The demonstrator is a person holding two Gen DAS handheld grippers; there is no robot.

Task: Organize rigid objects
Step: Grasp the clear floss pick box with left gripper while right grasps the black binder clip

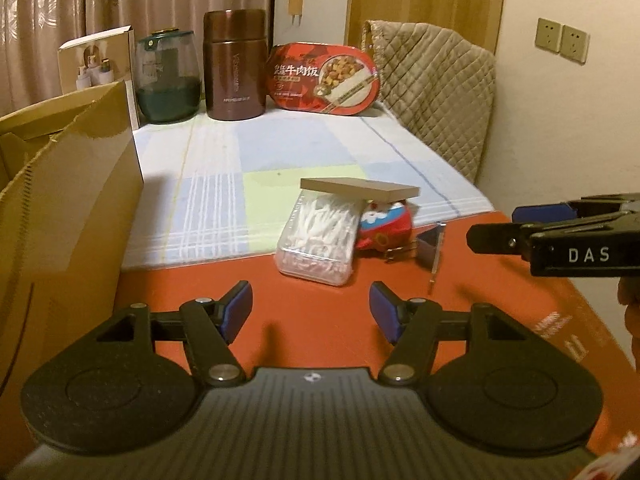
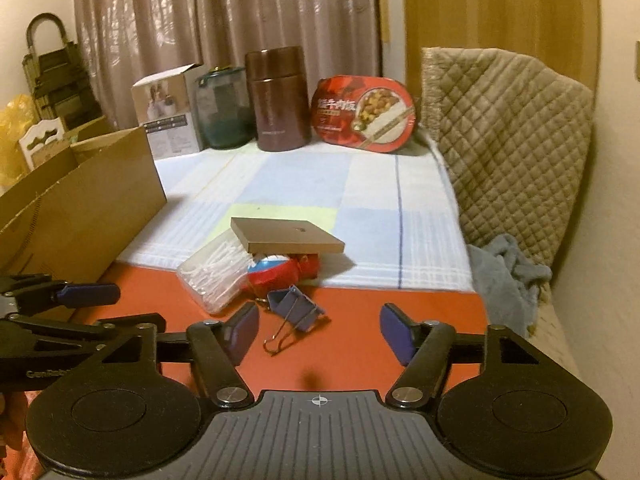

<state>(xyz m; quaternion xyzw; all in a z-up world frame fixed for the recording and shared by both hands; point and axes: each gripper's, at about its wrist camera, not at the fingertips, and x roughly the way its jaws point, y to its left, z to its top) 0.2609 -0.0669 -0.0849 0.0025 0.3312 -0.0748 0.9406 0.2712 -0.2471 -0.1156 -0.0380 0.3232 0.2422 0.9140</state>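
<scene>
Fingers of left gripper (image 1: 311,307) & right gripper (image 2: 319,331) both apart, empty, near swab box (image 1: 316,240).

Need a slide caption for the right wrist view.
Open right claw above a binder clip, beside the cotton-swab box.

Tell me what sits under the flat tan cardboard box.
The flat tan cardboard box rests on a clear plastic tub of white swabs and a red round tin; the tin's top is covered.

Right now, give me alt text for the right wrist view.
Right gripper open and empty above a binder clip on the red tabletop. Behind it, a flat box rests on a swab box and red toy; left gripper at left.
</scene>
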